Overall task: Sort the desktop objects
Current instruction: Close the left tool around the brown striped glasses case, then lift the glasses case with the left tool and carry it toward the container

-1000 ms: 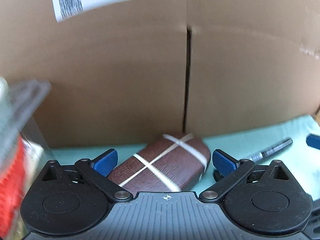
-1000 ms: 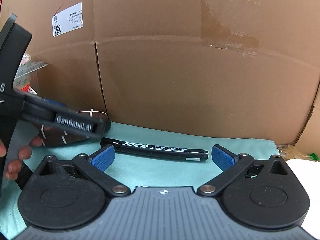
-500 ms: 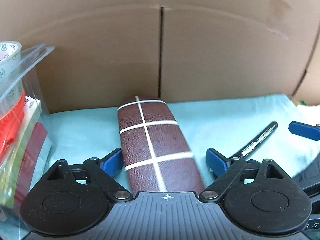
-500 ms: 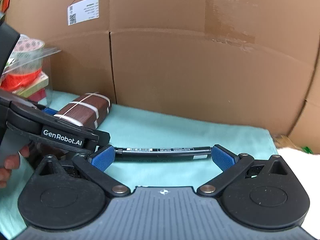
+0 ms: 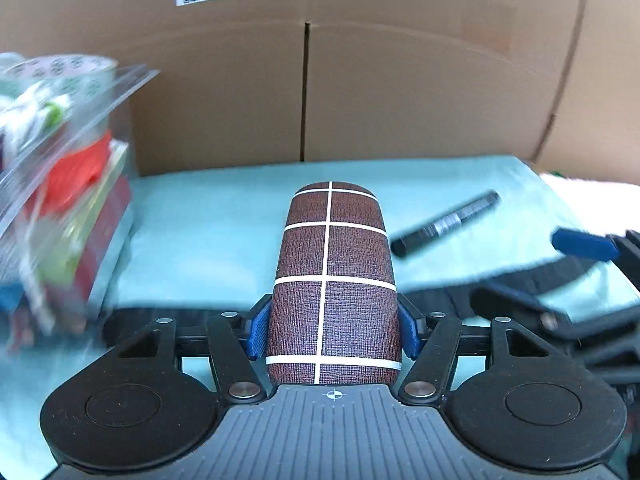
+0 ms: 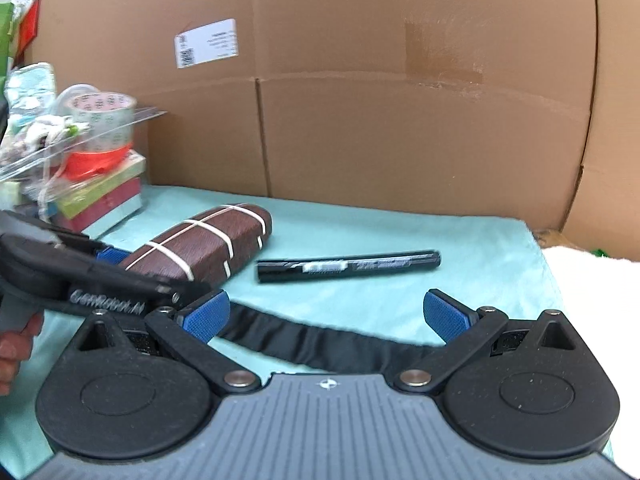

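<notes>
Brown, white-striped case lay on the teal cloth, clamped by the left gripper, while the right gripper gaped at 6 o'clock of the black marker; lifting might, seemingly, let the smooth case slip.

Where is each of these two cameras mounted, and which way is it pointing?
Left wrist: on the left gripper, looking forward along its fingers at the brown case they clamp; only its own fingers show.
Right wrist: on the right gripper, facing the black marker; its open fingers and the person's hand show.
Shared: case, marker, teal cloth, cardboard wall.
</notes>
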